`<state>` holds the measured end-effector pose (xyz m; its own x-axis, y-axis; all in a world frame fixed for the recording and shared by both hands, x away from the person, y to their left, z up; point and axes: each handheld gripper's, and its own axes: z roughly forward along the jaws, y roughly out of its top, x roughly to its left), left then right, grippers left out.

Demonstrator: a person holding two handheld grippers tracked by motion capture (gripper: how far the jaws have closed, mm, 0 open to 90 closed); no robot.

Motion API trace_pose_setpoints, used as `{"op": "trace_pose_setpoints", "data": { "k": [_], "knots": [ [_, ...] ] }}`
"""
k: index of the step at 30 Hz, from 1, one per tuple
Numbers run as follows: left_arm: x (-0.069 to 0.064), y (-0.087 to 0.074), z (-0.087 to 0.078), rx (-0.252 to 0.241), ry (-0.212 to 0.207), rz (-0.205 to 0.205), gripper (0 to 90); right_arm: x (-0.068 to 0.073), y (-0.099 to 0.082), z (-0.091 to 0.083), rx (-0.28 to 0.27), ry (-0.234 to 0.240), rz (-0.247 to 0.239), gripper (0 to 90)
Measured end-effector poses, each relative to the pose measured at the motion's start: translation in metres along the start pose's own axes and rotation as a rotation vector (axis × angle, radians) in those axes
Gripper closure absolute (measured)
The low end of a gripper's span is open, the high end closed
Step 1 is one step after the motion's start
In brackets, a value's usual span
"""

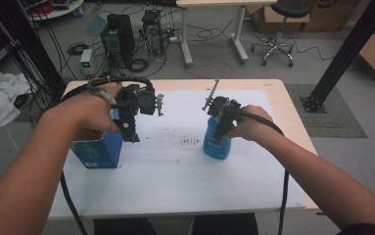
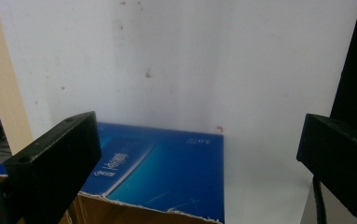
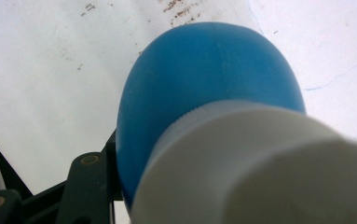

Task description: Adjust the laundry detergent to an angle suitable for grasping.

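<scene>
Stood upright on the white counter (image 1: 253, 181): a blue bottle (image 1: 217, 142) with a white cap (image 3: 269, 163), clamped near its top between the fingers of the right gripper (image 1: 222, 119), the blue body bulging out just beyond them. Held spread wide and empty above an open blue box (image 1: 97, 149): the fingers (image 2: 55, 163) of the left gripper (image 1: 132, 115), the box's torn cardboard edge lying just below and between them.

white cap (image 3: 260, 168) blurred, cut off at bottom edge
</scene>
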<state>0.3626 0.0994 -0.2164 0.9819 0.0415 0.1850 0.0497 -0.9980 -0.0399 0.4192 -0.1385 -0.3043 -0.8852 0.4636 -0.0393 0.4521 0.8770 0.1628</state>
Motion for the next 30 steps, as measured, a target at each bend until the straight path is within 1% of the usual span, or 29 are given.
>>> {"op": "trace_pose_setpoints", "data": {
  "k": [9,13,15,16,18,21,22,30],
  "knots": [
    [0.0007,-0.0003,-0.0007,0.003,-0.001,-0.003,0.1,-0.0021,0.0002,-0.0002,0.007,0.010,-0.006,40.7],
    [0.0009,-0.0017,-0.0003,0.005,-0.002,-0.006,0.1,-0.0020,-0.0002,-0.0007,0.007,0.010,-0.022,40.0],
    [0.0007,-0.0024,0.0003,0.001,-0.002,-0.010,0.1,-0.0020,-0.0004,-0.0008,0.005,0.008,-0.030,36.2],
    [0.0008,-0.0026,0.0003,0.005,-0.003,-0.009,0.1,-0.0019,-0.0003,-0.0014,0.001,0.004,-0.029,36.0],
    [0.0010,-0.0030,0.0011,0.003,-0.004,-0.011,0.1,-0.0027,-0.0001,-0.0029,-0.008,0.006,-0.026,32.7],
    [0.0012,-0.0034,0.0012,0.004,-0.005,-0.011,0.1,-0.0037,0.0000,-0.0034,-0.011,0.010,-0.026,31.4],
    [0.0013,-0.0034,0.0011,0.004,-0.005,-0.011,0.1,-0.0039,0.0000,-0.0038,-0.015,0.001,-0.022,29.9],
    [0.0017,-0.0040,0.0005,0.005,-0.005,-0.010,0.1,-0.0039,-0.0013,-0.0094,-0.023,0.027,-0.040,28.0]
  ]
}}
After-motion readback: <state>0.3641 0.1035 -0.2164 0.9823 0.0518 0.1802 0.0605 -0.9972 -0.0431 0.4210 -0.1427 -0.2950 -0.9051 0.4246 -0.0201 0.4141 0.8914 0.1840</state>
